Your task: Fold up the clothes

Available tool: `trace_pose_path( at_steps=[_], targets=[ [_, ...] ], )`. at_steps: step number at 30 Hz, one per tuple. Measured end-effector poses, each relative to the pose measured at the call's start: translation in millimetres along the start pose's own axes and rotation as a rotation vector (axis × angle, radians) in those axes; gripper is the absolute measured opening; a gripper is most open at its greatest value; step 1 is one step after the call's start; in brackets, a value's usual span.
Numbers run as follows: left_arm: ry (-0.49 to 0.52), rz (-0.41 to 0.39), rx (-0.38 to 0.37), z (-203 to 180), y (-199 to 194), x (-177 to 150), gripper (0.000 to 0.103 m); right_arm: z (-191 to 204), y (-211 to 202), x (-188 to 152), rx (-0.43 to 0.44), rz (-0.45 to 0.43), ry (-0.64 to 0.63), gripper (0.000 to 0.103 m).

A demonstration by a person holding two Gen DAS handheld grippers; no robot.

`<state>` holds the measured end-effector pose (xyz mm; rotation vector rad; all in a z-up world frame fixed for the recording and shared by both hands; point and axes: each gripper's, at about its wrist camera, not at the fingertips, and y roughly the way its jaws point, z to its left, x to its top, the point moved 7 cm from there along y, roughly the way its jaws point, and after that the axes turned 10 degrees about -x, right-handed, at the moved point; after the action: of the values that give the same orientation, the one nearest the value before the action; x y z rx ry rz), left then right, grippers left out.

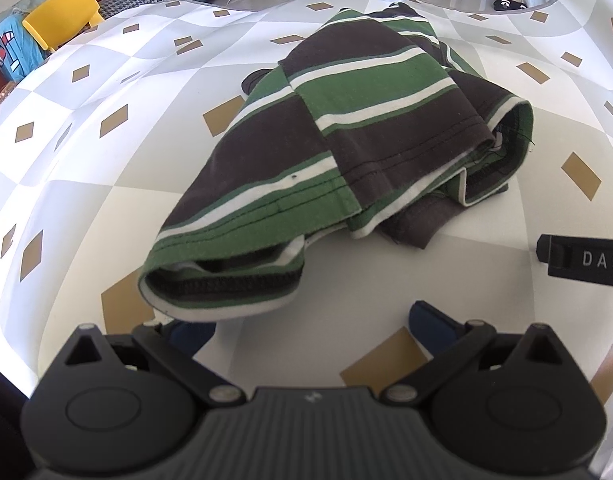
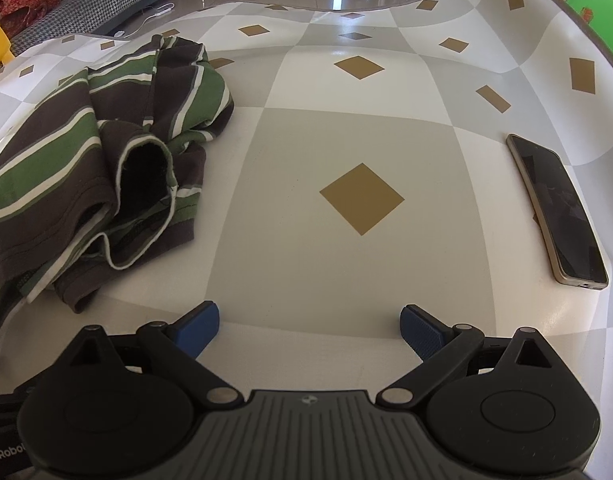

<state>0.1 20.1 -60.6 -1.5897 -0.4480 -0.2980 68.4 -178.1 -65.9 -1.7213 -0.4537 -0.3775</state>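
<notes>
Now, shirt: I see the crumpled green, brown and white striped shirt (image 1: 346, 128) lying lengthwise away from me.
Left gripper (image 1: 310, 320): spread, empty.
Right gripper (image 2: 310, 320): spread, empty.

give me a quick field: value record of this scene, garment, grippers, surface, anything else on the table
garment: striped shirt, green, dark brown and white, crumpled, not yet folded
left gripper: open, facing the shirt's near hem, holding nothing
right gripper: open, over bare cloth to the right of the shirt
surface: tablecloth with gold diamonds
other: phone, screen dark, lying flat at the right
</notes>
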Motion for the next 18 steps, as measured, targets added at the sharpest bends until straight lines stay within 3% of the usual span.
trace_pose_path(
  at_steps=[12, 18],
  targets=[
    [-0.005, 0.004, -0.023, 1.2, -2.3, -5.3, 0.103, 3.9, -7.5, -13.0, 0.007, 0.007, -0.002, 0.098],
    [0.042, -0.010, -0.001, -4.1, -4.3, -5.8, 0.103, 5.6, -9.3, -15.4, 0.005, 0.004, 0.002, 0.098]
  ],
)
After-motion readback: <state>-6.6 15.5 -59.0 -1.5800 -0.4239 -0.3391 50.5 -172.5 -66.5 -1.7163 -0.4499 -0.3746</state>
